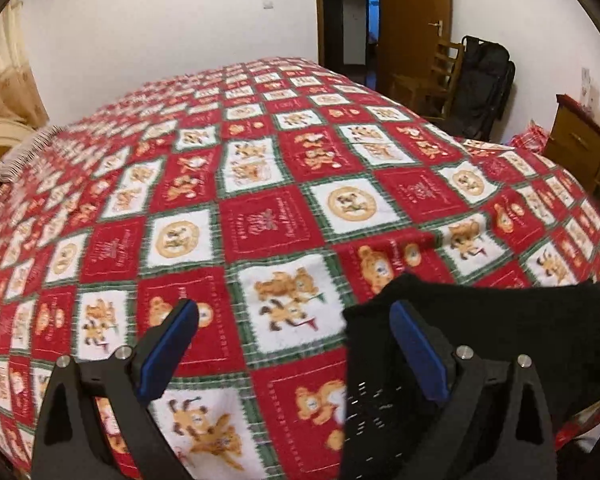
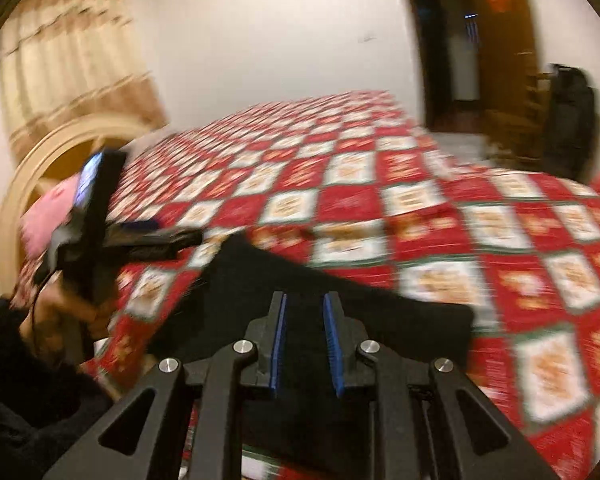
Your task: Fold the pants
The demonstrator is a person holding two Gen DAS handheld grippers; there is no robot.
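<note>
Pants [image 1: 500,320], black and bunched into a dark heap, lie near the front edge of a bed covered by a red, white and green checked blanket [image 1: 260,200] printed with bears.

Seen from the left wrist, the left gripper [image 1: 296,312] has its blue-padded fingers [image 1: 172,344] spread wide. Nothing is between them but blanket. The pants sit off to the right side of this gripper: the right finger stands in front of the near left edge of the black cloth, while the left finger is well clear of it, over a white square. Whether the right finger actually touches the cloth cannot be told.

From the right wrist, the picture is smeared by motion. The right gripper [image 2: 305,308] has its two blue pads close together with a narrow gap showing between them, and no cloth is pinched there. The pants [image 2: 380,312] spread out beneath and just beyond its tips, running leftward to a raised point. At the left of this view, the left gripper [image 2: 180,238] reaches in over the blanket just beside that point of the pants, with a hand [image 2: 64,312] in a dark sleeve [image 2: 20,380] holding its handle.
</note>
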